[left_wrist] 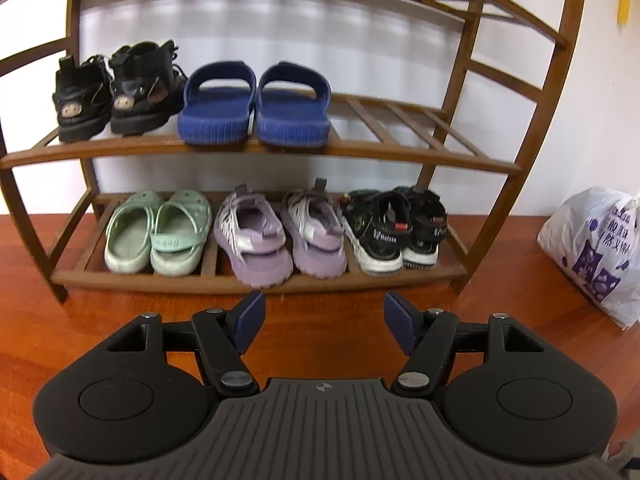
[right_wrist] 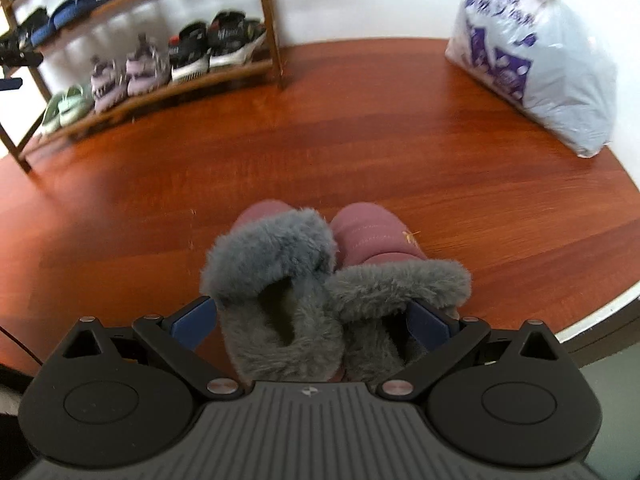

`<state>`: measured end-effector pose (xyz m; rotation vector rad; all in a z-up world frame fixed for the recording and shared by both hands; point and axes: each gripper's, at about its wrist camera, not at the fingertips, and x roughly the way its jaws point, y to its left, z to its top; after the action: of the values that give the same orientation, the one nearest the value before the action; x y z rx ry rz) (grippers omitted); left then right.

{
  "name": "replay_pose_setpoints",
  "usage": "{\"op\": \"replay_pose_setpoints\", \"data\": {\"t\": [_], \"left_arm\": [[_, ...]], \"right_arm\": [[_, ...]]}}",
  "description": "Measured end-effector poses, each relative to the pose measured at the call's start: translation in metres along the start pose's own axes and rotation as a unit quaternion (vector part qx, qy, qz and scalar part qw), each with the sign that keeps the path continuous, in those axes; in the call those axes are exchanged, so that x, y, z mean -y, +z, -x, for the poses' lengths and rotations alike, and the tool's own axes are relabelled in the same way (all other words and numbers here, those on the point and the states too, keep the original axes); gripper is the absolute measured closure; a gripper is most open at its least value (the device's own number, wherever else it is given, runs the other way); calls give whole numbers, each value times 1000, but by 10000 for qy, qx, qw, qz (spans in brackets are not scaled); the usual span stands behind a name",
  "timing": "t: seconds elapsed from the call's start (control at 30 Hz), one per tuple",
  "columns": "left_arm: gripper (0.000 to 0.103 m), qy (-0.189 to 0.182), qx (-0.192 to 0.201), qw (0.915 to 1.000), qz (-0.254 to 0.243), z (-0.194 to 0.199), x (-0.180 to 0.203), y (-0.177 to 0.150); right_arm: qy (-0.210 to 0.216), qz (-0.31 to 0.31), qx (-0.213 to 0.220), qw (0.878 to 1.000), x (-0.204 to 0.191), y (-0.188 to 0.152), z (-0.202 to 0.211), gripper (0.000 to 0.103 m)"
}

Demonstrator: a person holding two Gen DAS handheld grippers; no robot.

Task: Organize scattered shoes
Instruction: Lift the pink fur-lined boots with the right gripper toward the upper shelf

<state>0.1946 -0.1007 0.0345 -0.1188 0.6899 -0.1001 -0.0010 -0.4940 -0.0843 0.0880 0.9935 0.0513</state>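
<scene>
Grey fur is filling the space between the right gripper [right_wrist: 312, 316]'s fingers: the pair of pink fur-lined slippers [right_wrist: 332, 276] is sitting side by side on the wooden floor [right_wrist: 360, 128], well apart from the shoe rack [right_wrist: 268, 12]. One blue pad is lying against the outside of the left slipper's cuff and the other is sinking into the right slipper's fur, so the fingers are standing wide around both; whether they are pressing or only bracketing, I cannot tell.

Across the floor, the left gripper [left_wrist: 324, 322] is hovering before the rack's lower shelf with its fingers parted and nothing between them. Five pairs are already lining the rack; the right end of the upper shelf [left_wrist: 400, 124] is sitting bare.

Risks from here, as I judge them: soft pile is giving the pads little to bite, so one slipper may be slipping free on lifting; a grip catching only fur could be letting the pair twist apart; and the slatted shelf could be tipping a carelessly set slipper.
</scene>
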Motion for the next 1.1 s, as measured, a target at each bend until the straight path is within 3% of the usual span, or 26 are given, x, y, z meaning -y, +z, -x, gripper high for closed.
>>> {"op": "replay_pose_setpoints", "data": {"t": [0.1,0.37,0.57,0.63,0.73,1.1], "left_arm": [[34,103,-69,9999,17,0,3,-8],[34,248,-219,9993,152,1,6,-21],[33,243,-345,9990,174,3,10,-31],[33,243,-394,9988,183,4,11,-35],[33,233,-418,9986,209,8,11,-37],[33,370,-291,9983,338,32,13,-41]], "right_arm": [[89,-110,-161,9998,11,2,-19,10],[163,-108,-246,9995,18,6,-52,13],[14,-105,-117,9999,20,11,-63,38],[104,-126,-53,9999,19,12,-61,55],[164,-144,44,9998,17,15,-60,61],[431,-313,468,9975,3,37,-49,65]]}}
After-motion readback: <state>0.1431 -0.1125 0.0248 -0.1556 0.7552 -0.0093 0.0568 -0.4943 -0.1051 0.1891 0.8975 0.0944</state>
